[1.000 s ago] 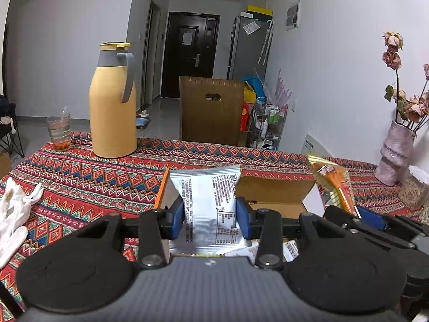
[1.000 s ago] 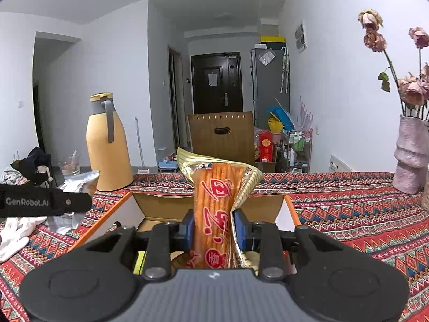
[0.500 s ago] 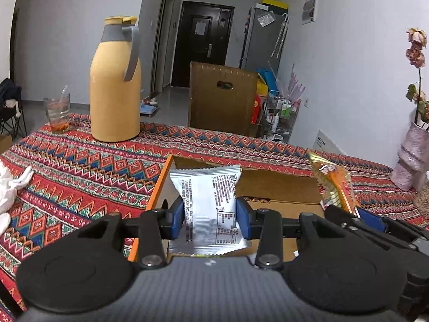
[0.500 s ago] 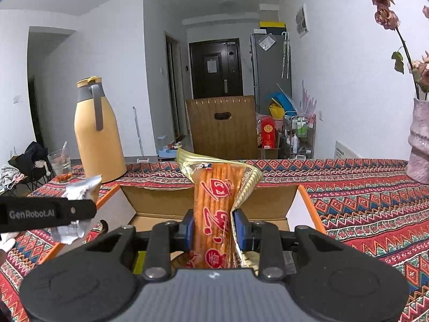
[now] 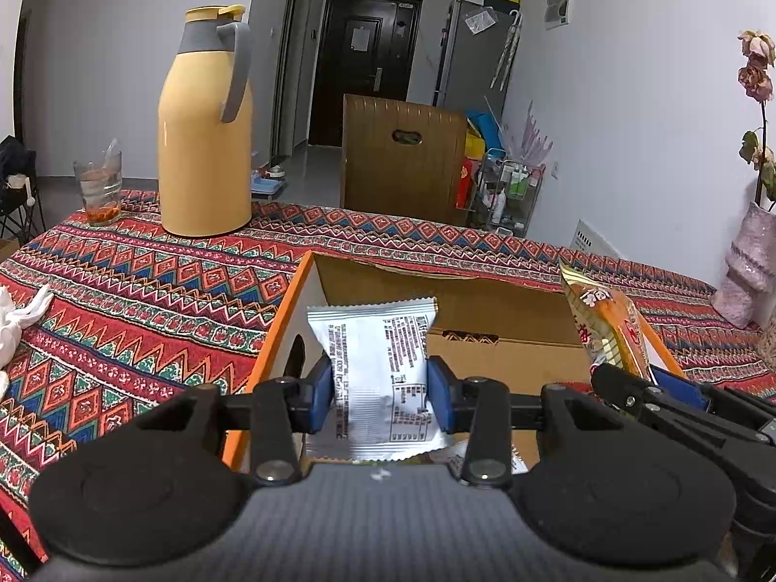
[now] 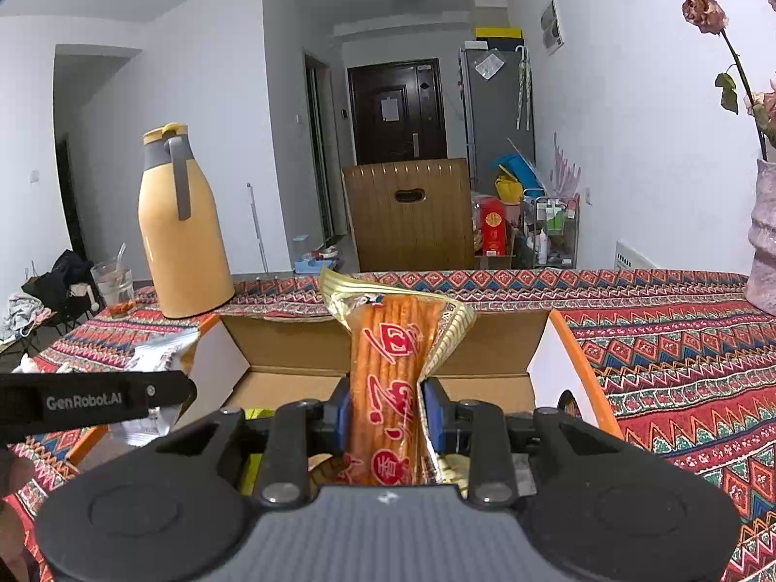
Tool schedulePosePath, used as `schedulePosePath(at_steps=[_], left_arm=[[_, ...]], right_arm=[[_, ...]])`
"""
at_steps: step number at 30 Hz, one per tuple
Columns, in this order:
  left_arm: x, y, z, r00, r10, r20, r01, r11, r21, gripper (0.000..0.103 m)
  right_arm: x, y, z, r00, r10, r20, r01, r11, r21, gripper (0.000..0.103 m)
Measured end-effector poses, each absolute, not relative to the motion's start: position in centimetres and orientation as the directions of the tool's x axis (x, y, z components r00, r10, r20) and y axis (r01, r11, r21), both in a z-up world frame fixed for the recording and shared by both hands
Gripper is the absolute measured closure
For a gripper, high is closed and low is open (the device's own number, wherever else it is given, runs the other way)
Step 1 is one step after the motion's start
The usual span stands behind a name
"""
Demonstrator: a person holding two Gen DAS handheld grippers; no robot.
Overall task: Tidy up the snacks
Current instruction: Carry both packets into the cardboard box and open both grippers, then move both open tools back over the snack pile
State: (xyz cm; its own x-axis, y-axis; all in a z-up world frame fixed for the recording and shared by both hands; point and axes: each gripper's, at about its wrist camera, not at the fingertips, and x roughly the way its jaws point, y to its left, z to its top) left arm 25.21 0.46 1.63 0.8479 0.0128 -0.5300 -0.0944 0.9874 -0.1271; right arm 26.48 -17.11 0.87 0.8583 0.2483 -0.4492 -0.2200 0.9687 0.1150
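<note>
Pinching a crinkly silver foil packet (image 5: 380,368), the left hand-held gripper (image 5: 379,390) hovers over a cardboard box (image 5: 504,320).

Your table (image 5: 145,300) wears a red patterned cloth. On it, at twelve o'clock just ahead of you, sits the open cardboard box (image 5: 485,300). At ten o'clock stands the yellow jug (image 5: 203,145), a glass (image 5: 99,189) beside it. White cloth (image 5: 19,320) lies at nine o'clock, a pink vase (image 5: 744,286) at two.
</note>
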Motion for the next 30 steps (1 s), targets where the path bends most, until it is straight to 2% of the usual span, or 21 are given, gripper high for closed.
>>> schedulePosePath(at_steps=[2, 3, 4, 5, 6, 7, 9, 11, 30], left_arm=[[25.1, 0.6, 1.7, 0.847, 0.008, -0.532, -0.093, 0.987, -0.133, 0.061], [25.0, 0.7, 1.8, 0.847, 0.010, -0.531, -0.096, 0.986, -0.134, 0.057], [24.8, 0.7, 2.0, 0.851, 0.009, -0.525, -0.095, 0.986, -0.136, 0.054], [24.6, 0.8, 2.2, 0.855, 0.012, -0.518, -0.097, 0.986, -0.138, 0.043], [24.3, 0.8, 2.4, 0.862, 0.019, -0.507, -0.103, 0.985, -0.139, 0.026], [23.9, 0.9, 2.7, 0.871, 0.028, -0.491, -0.111, 0.984, -0.140, 0.019], [23.2, 1.0, 3.1, 0.885, 0.043, -0.463, -0.122, 0.982, -0.141, 0.002], [22.7, 1.1, 3.4, 0.896, 0.042, -0.442, -0.123, 0.980, -0.155, 0.000], [22.4, 1.4, 3.2, 0.881, 0.015, -0.473, -0.118, 0.975, -0.189, 0.000]], right_arm=[[26.3, -17.0, 0.9, 0.858, 0.246, -0.451, -0.218, 0.969, 0.114, 0.071], [26.3, -17.0, 0.8, 0.858, 0.244, -0.452, -0.216, 0.970, 0.114, 0.063], [26.1, -17.2, 0.9, 0.858, 0.245, -0.451, -0.216, 0.969, 0.116, 0.060], [26.0, -17.3, 0.9, 0.859, 0.247, -0.449, -0.217, 0.969, 0.118, 0.056], [25.8, -17.4, 1.0, 0.861, 0.245, -0.446, -0.214, 0.969, 0.120, 0.051], [25.6, -17.5, 1.1, 0.863, 0.247, -0.440, -0.213, 0.969, 0.126, 0.047], [25.2, -17.8, 1.4, 0.872, 0.245, -0.424, -0.208, 0.969, 0.132, 0.018], [24.7, -18.0, 1.6, 0.881, 0.240, -0.407, -0.199, 0.970, 0.141, 0.000], [23.8, -18.5, 1.9, 0.890, 0.207, -0.405, -0.156, 0.975, 0.156, 0.000]])
